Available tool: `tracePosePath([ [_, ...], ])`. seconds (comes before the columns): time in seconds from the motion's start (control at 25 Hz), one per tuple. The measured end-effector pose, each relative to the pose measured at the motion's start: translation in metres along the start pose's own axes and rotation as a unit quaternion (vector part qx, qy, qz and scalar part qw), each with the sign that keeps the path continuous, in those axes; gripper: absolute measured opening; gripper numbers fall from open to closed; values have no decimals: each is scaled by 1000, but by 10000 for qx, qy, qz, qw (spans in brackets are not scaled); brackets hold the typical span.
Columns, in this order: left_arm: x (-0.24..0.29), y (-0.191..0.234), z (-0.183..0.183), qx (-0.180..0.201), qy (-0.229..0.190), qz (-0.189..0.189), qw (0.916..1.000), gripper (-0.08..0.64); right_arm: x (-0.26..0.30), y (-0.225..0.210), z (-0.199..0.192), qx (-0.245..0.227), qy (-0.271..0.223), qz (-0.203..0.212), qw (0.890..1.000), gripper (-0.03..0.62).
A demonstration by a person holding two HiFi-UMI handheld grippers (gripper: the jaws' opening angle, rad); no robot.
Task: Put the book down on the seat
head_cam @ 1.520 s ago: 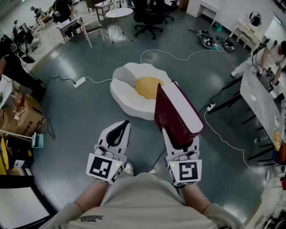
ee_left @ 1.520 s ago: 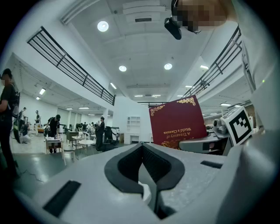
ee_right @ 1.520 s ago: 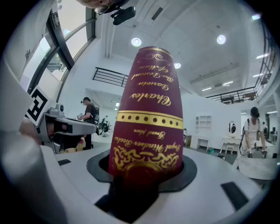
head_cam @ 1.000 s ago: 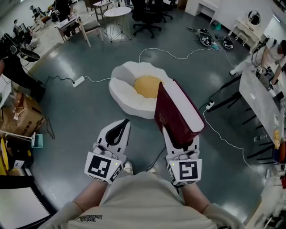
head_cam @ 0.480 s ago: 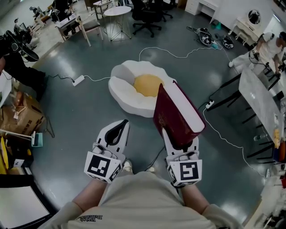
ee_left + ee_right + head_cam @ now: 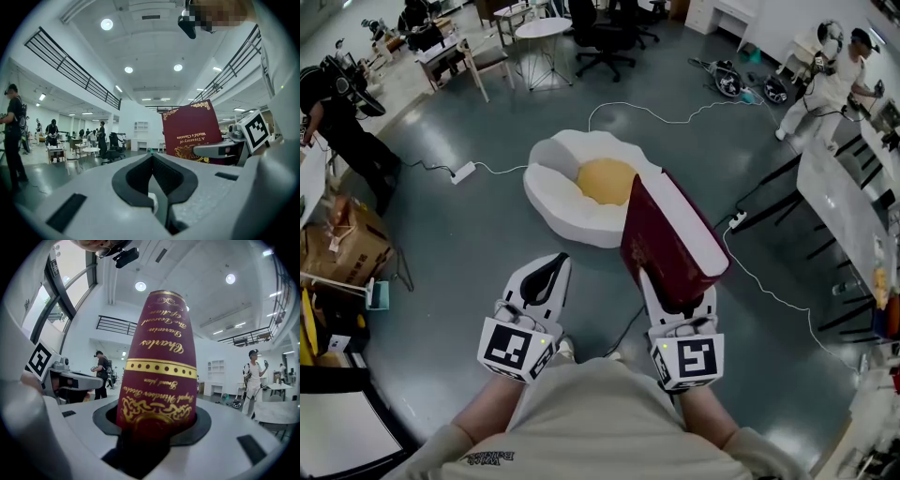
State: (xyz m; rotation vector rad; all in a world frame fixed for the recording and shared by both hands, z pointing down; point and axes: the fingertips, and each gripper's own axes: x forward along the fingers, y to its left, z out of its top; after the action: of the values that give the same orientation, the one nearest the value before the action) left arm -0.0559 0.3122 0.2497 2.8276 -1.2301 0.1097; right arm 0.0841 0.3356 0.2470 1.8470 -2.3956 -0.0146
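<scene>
A thick maroon book [image 6: 661, 239] with gold lettering and white page edges stands upright in my right gripper [image 6: 678, 283], which is shut on its lower end. The gilt spine of the book [image 6: 159, 362] fills the right gripper view, wedged between the jaws of my right gripper [image 6: 157, 420]. The seat [image 6: 555, 192] is a white, egg-shaped floor cushion with a yellow centre [image 6: 607, 180], lying on the floor just beyond the book. My left gripper [image 6: 562, 257] is held beside it, shut and empty. The left gripper view shows my left gripper [image 6: 151, 156] with the book [image 6: 192, 133] to its right.
White cables and a power strip [image 6: 467, 172] trail across the grey floor around the seat. Cardboard boxes [image 6: 342, 239] sit at left and a long desk [image 6: 853, 216] at right. A round table [image 6: 546, 28] and office chairs stand behind. People stand at far left [image 6: 337, 131] and upper right [image 6: 825, 80].
Both grippers and the book have stayed nearly still. The seat has drifted slightly left in the view. The person at upper right has come further into sight.
</scene>
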Motion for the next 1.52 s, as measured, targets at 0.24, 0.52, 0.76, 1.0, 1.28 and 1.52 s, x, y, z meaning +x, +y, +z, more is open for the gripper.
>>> tracePosePath([
  [0.24, 5, -19, -1, -7, -13, 35, 10000, 3, -11, -10, 0, -22, -46, 81, 10000, 233],
  [0.52, 4, -37, -5, 28, 29, 173, 9998, 3, -27, -29, -8, -95, -41, 150, 9998, 233],
  [0.76, 2, -53, -8, 73, 45, 284, 9996, 3, -42, -55, -13, -108, -65, 51, 9999, 233],
  [1.0, 4, -64, -13, 112, 64, 337, 9994, 4, -47, -67, -16, -137, -119, 62, 9998, 233],
  [1.28, 16, -52, -24, 171, -6, 367, 9992, 4, -33, -67, -25, -181, -209, 123, 9995, 233],
  [1.52, 32, -33, -38, 112, -55, 392, 9992, 4, -10, -68, -38, -200, -181, 134, 9995, 233],
])
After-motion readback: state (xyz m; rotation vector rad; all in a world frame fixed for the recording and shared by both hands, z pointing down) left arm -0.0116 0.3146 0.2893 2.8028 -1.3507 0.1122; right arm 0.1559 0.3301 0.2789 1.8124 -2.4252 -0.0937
